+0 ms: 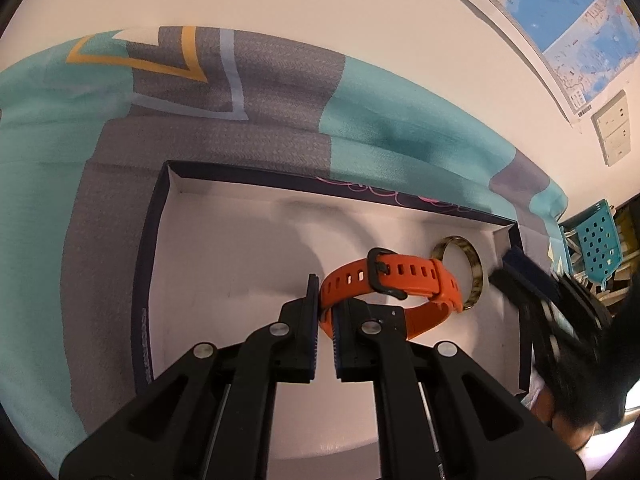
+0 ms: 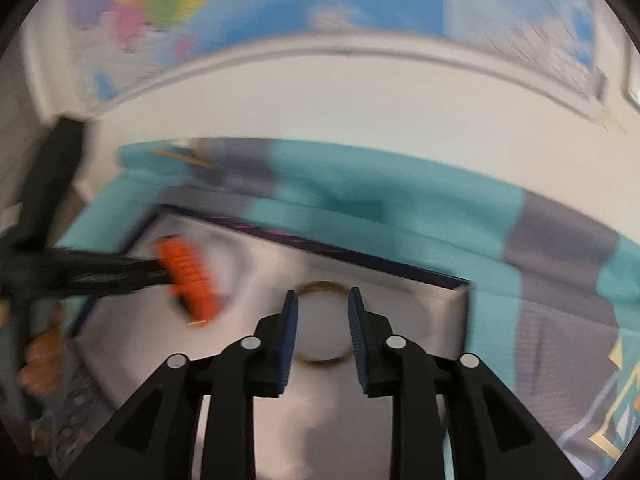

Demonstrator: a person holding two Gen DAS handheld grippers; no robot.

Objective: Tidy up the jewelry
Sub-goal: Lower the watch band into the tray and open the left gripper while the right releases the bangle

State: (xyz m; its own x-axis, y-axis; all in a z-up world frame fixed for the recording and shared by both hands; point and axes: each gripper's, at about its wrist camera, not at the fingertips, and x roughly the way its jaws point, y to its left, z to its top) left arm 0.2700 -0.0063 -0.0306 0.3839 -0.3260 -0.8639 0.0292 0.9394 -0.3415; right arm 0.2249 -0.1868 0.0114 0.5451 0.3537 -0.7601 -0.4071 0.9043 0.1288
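An orange watch strap with a black buckle hangs just above the floor of a white box with a dark rim. My left gripper is shut on one end of it. A mottled brown bangle stands tilted in the box's right end. My right gripper shows as a blur just right of it. The right wrist view is blurred: the right gripper stands open with the bangle between its fingers, pads not pressing it. At left the left gripper holds the strap over the box.
The box lies on a teal and grey cloth against a pale wall. A map and a socket plate hang on the wall. A teal perforated basket stands at the far right. A person's hand grips the left tool.
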